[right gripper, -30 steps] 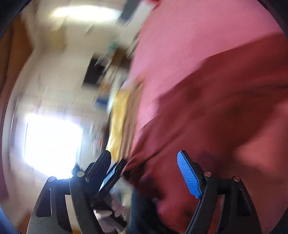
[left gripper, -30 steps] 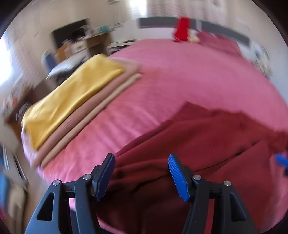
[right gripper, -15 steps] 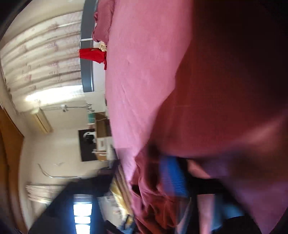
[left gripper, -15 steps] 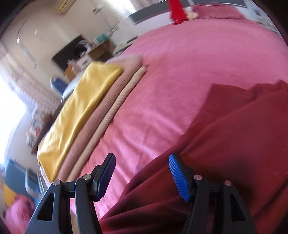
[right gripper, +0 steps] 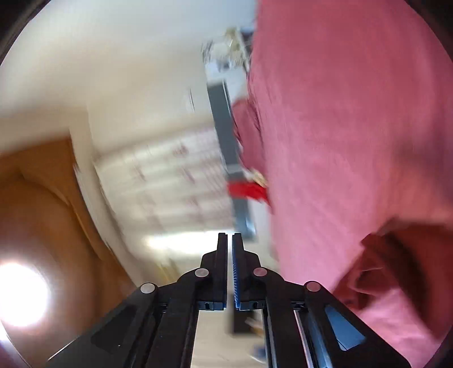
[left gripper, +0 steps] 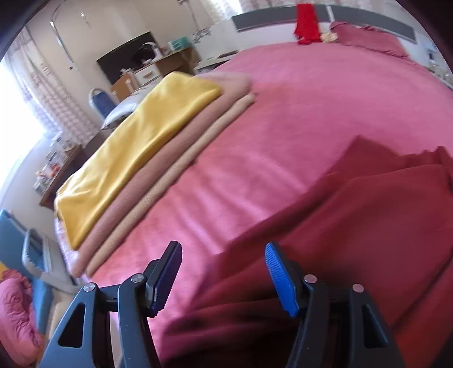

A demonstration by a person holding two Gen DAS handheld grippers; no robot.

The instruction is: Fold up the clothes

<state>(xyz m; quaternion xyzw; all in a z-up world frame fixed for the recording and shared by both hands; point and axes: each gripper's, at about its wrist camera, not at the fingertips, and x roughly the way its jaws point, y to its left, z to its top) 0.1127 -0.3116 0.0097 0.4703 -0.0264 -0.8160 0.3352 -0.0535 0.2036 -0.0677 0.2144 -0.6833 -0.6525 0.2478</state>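
Observation:
A dark red garment lies rumpled on the pink bedspread, filling the lower right of the left wrist view. My left gripper hovers open over its near left edge, and its blue pads hold nothing. The right wrist view is rolled sideways and blurred. There my right gripper is shut, with no cloth visible between its fingers, and it points past the bed's edge toward the wall. A piece of the dark red garment shows at its lower right, apart from the fingers.
A stack of folded clothes with a yellow piece on top sits at the bed's left edge. A red cloth hangs on the grey headboard. A desk and a chair stand beyond the bed.
My right gripper was open over the dark red garment; now it is shut and swung off toward the wall. My left gripper stays open and has shifted slightly over the garment's edge.

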